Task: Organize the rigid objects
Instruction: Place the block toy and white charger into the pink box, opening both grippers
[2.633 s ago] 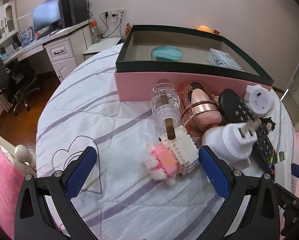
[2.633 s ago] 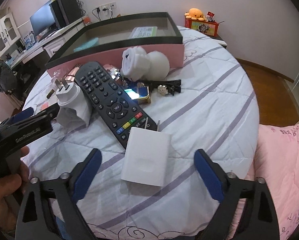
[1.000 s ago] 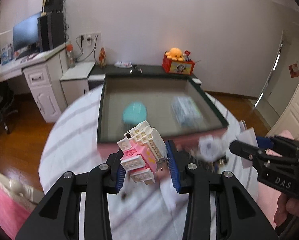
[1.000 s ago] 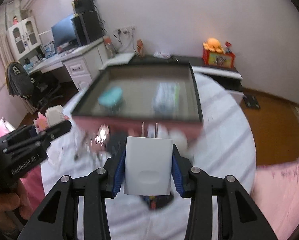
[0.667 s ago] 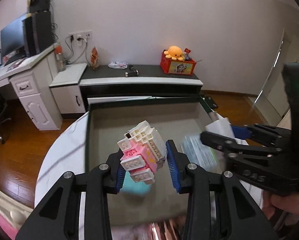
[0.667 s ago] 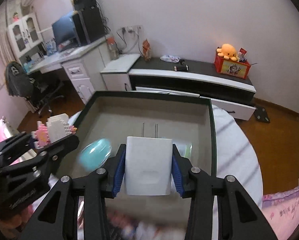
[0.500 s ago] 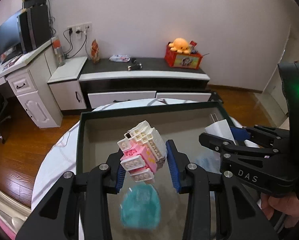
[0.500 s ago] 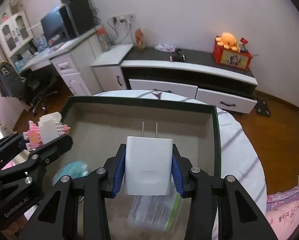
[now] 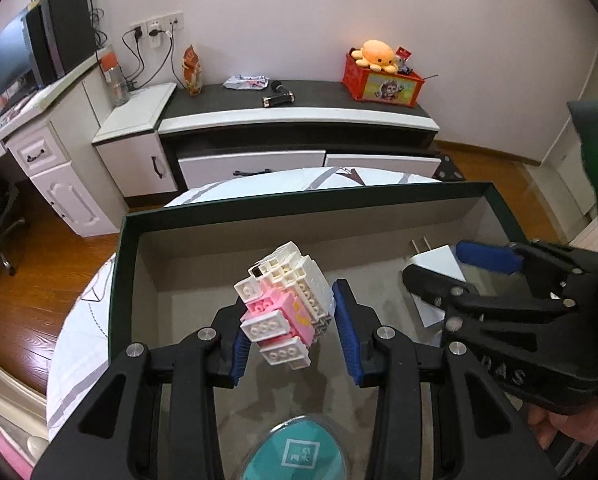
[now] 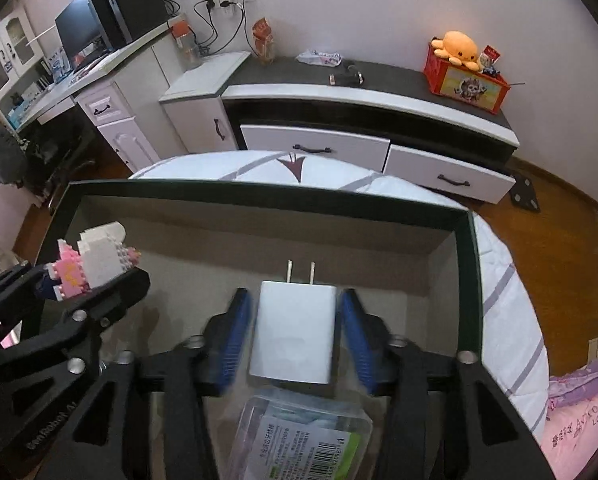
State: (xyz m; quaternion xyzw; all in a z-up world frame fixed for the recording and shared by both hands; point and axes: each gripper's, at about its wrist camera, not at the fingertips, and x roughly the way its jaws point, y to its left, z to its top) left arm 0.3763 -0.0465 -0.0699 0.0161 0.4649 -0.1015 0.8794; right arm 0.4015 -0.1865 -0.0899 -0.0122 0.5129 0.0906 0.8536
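Over the open box, from the left wrist view, the left gripper pointed steeply down with its jaws pinching the pink-and-white brick model between the blue pads, the model tilted and held clear above the box floor. Down at the bottom edge, a teal oval case lay on that floor, just below the gripper. Off to the right, the right gripper hung inside the box too, the white charger showing between its fingers, prongs pointing toward the far wall. A hand showed at the lower right behind that gripper. Beyond the box, the striped cloth of the round tabletop curved away, with a low TV cabinet against the wall.

Across on the right wrist view, the right gripper had its jaws just opening: a gap stood between each blue pad and the white charger, which sat loose between them, prongs up toward the far wall. Whether it rested on the box floor, I could not tell. Just below it lay a clear plastic packet with a barcode label. At the left, the left gripper gripped the brick model over the near-left part of the box.
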